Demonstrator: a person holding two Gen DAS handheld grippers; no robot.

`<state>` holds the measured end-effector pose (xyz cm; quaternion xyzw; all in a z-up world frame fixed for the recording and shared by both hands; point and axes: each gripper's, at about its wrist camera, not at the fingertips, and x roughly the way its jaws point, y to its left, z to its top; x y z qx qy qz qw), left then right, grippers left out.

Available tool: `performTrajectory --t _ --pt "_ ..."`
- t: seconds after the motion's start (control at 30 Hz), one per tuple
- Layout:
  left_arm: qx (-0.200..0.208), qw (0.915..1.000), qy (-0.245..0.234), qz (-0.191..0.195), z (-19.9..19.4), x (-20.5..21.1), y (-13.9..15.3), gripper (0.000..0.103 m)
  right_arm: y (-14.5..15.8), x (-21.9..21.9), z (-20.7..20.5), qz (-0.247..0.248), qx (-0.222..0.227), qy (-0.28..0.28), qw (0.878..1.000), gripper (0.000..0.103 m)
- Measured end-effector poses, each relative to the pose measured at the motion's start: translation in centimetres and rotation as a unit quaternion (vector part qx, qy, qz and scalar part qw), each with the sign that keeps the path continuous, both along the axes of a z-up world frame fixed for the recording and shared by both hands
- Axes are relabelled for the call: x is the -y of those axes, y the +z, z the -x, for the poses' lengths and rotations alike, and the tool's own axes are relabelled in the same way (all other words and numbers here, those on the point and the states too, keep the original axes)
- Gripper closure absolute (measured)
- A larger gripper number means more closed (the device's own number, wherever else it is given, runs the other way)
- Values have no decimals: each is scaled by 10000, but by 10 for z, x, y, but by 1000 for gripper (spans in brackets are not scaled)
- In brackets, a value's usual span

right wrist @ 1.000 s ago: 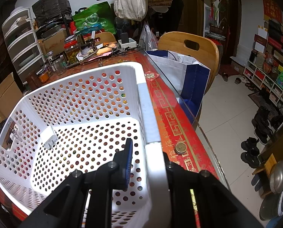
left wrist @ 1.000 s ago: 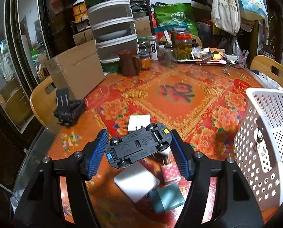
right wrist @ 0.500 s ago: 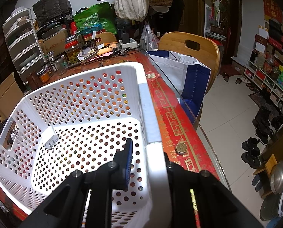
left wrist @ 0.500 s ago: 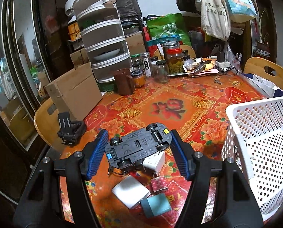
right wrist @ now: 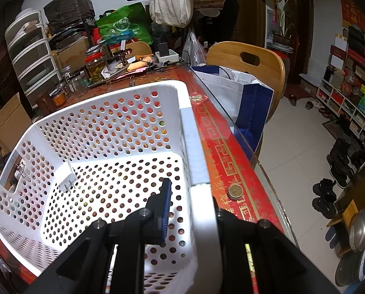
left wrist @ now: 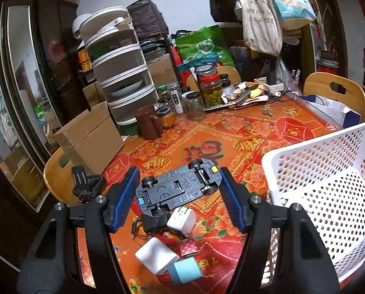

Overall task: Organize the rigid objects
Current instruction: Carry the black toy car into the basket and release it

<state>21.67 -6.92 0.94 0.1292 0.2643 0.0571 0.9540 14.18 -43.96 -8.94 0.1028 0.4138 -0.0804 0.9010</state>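
Toy car [left wrist: 178, 187] lifted higher, basket [right wrist: 192, 137] holds charger [right wrist: 65, 175]

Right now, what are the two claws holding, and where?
Left claw grips the upside-down toy car by its two ends. Right claw pinches the white basket by its side wall.

A table [left wrist: 233, 132] with a red flowery cloth is holding a white basket [left wrist: 329, 196], little chargers [left wrist: 181, 220], jars [left wrist: 210, 88], a cardboard box [left wrist: 89, 134] and a coin [right wrist: 235, 192].

Left claw [left wrist: 178, 194] black arms, ribbed blue pads [left wrist: 123, 196], silver screws, right claw [right wrist: 189, 210] seemingly alike
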Motion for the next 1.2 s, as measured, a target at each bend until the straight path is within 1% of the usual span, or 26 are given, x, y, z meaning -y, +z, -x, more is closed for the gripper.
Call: performTrajectory --t 0.2,0.37,0.57,0.7,0.77,0.83,0.93,1.0,1.03,1.07,1.17,1.2 --pt "-7 9995 -276 -167 2 30 8 39 0 0 0 -2 1 3 10000 87" --pt "-24 9982 -508 -304 4 55 8 39 0 -1 0 1 6 18 10000 87" --pt "-201 9962 -756 -395 5 85 1 39 0 -2 -1 -21 28 49 10000 86" --pt "-422 9925 -1019 -532 5 111 -7 39 0 -2 -1 -24 20 54 10000 86" --pt "-680 9885 -1264 -464 2 123 -13 39 0 -1 -1 -24 21 57 10000 86" --pt "-1027 9828 -1478 -406 -2 136 -22 39 0 -1 -1 -24 20 60 10000 86" --pt "-1587 9708 -1741 -450 -8 159 -40 39 0 -1 -1 -30 20 61 10000 86" --pt "-2024 9593 -1892 -552 -13 175 -53 39 0 -1 -1 -33 20 60 10000 86" --pt "-2239 9526 -1949 -667 -14 182 -59 39 0 -1 -1 -39 21 59 10000 86" --pt "-2349 9485 -1999 -726 -15 188 -64 39 -1 -1 -1 -47 26 60 10000 86" --pt "-2714 9344 -2036 -1088 -16 205 -81 39 -1 0 -1 -52 18 71 10000 86" --pt "-2762 9327 -2030 -1119 -16 206 -82 39 -1 -1 -1 -45 10 76 10000 86"
